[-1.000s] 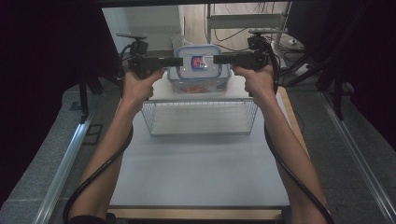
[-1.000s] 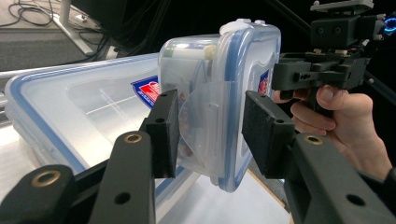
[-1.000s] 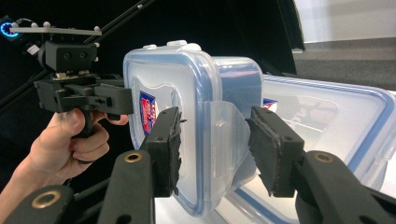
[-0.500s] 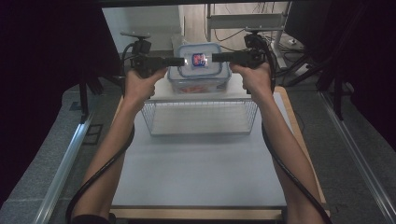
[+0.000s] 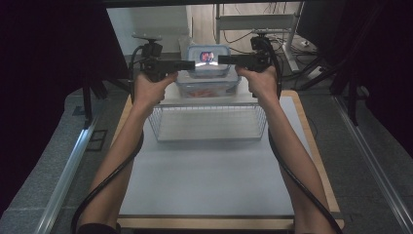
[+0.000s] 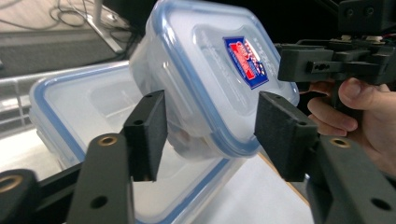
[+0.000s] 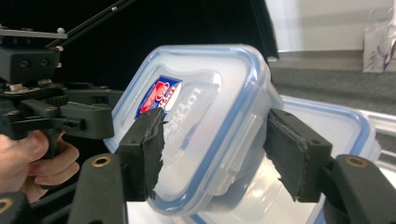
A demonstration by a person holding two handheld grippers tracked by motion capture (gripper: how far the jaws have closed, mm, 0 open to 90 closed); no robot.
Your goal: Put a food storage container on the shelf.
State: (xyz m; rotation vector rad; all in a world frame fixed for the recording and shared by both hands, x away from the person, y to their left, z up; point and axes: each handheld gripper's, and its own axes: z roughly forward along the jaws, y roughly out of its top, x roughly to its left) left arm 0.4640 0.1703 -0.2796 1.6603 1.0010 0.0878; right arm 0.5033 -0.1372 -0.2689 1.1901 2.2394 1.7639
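Both jaws have just been widening: left hand-held gripper (image 6: 210,135) & right hand-held gripper (image 7: 217,149) spread, small box (image 6: 210,74) between but unpinched. It's tilted on the big box (image 6: 60,107), so I reckon it's released.

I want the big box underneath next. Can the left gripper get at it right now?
Probably not straight away. The small lidded box sits tilted on top of the big box, right between the left gripper's jaws, which have just been opening around it. The big box's near side looks free, though.
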